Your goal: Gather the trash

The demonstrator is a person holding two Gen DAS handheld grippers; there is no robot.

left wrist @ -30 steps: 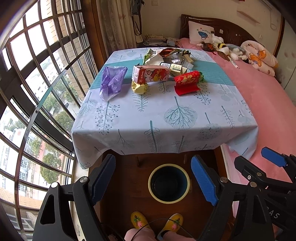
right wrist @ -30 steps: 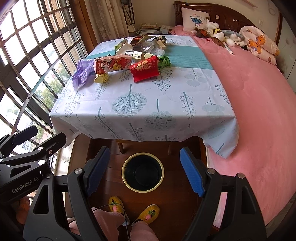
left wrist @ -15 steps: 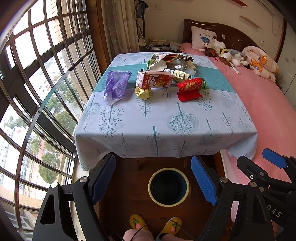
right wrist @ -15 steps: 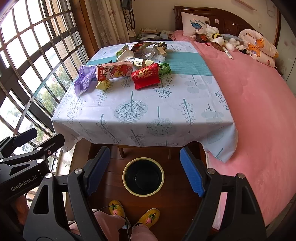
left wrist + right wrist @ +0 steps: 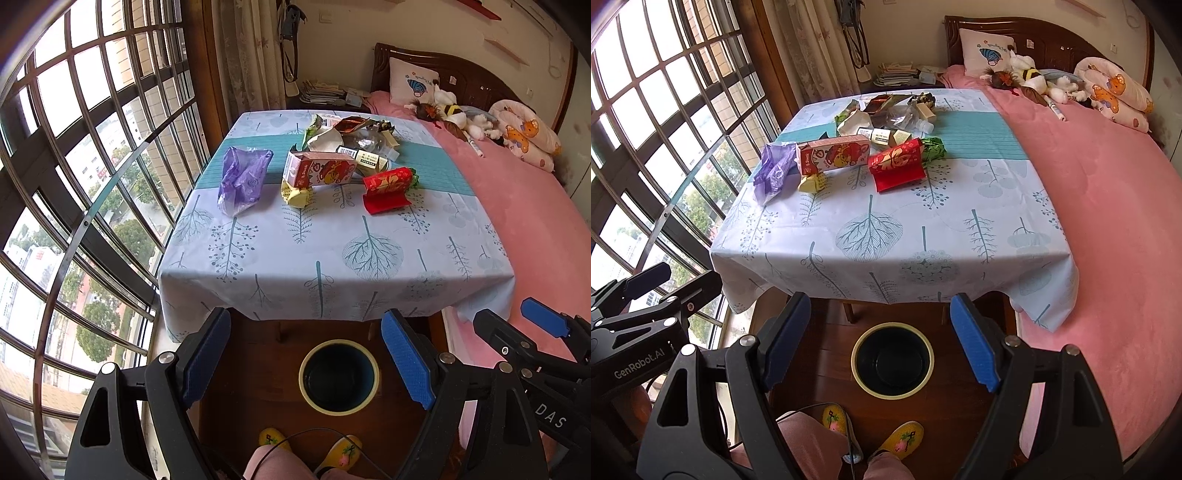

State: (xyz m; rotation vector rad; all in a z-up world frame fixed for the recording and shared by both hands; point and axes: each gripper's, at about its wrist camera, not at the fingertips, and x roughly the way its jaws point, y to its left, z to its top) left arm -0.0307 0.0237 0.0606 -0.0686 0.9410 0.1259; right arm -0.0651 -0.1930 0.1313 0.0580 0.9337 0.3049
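Left wrist view: both claws — left claw (image 5: 306, 354), right claw (image 5: 879, 339) — gape empty; probably reach the red packet (image 5: 388, 184) first, lifting cleanly to the bin (image 5: 339, 374).

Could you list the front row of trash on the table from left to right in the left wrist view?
purple plastic bag → yellow wrapper → red packet

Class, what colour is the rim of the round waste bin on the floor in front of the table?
Pale yellow, around a dark inside: the round waste bin shows best in the right wrist view.
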